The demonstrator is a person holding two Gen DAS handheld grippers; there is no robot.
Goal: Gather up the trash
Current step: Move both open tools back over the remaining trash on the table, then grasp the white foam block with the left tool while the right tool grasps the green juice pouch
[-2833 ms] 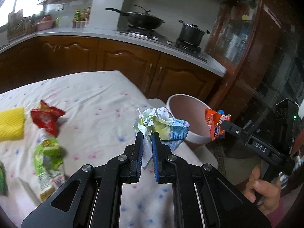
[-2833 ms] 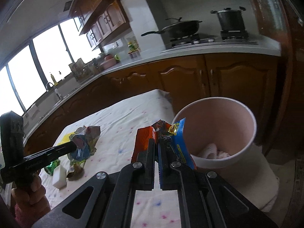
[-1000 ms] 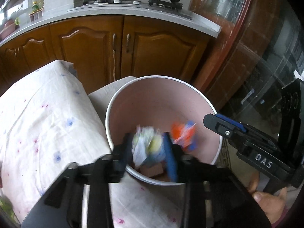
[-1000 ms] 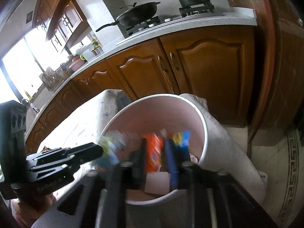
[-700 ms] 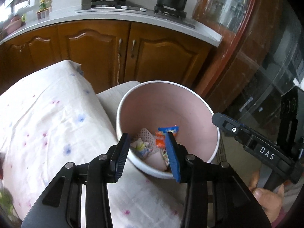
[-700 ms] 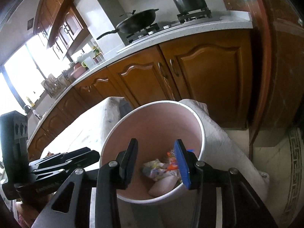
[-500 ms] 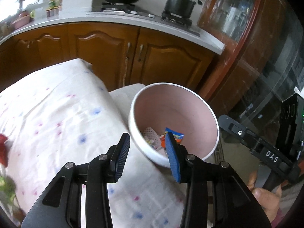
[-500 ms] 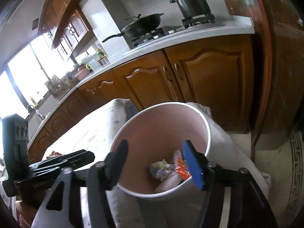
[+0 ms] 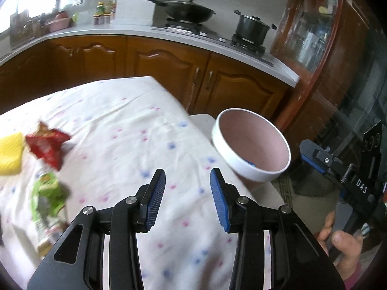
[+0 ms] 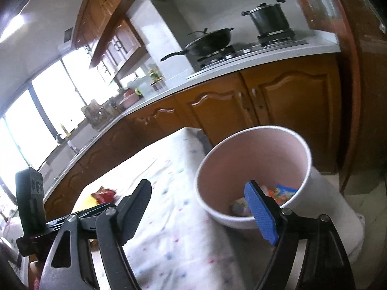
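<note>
a: how do the 2 tongs stand?

b: the left gripper [image 9: 186, 191] is released, its blue pads apart with nothing between them, over the flowered tablecloth [image 9: 125, 130]. the right gripper [image 10: 197, 203] has its jaws opening wide, also with nothing between the pads.

a: and 2.8 seconds ago?

b: each was clenched on a piece of trash: the left on a crumpled white wrapper, the right on an orange and blue packet. both pieces now lie inside the pink bin [image 10: 256, 149]; in the right wrist view the orange and blue packet [image 10: 284, 191] shows at the bottom, beside a pale crumpled piece [image 10: 239, 204].

a: where is the bin?

b: just off the cloth's right edge, near its far right corner. in the left wrist view the bin [image 9: 251, 140] sits to the right of the pads, whereas 1 second ago it filled the middle of that view, straight under the tongs.

a: anything left on the cloth?

b: yes, back in view at the left edge: a red wrapper [image 9: 47, 146], a yellow sponge [image 9: 9, 153] touching it, and a green packet [image 9: 47, 197] nearer the camera, blurred.

a: the person?

b: a hand [image 9: 343, 239] grips the right tong's handle at the lower right.
</note>
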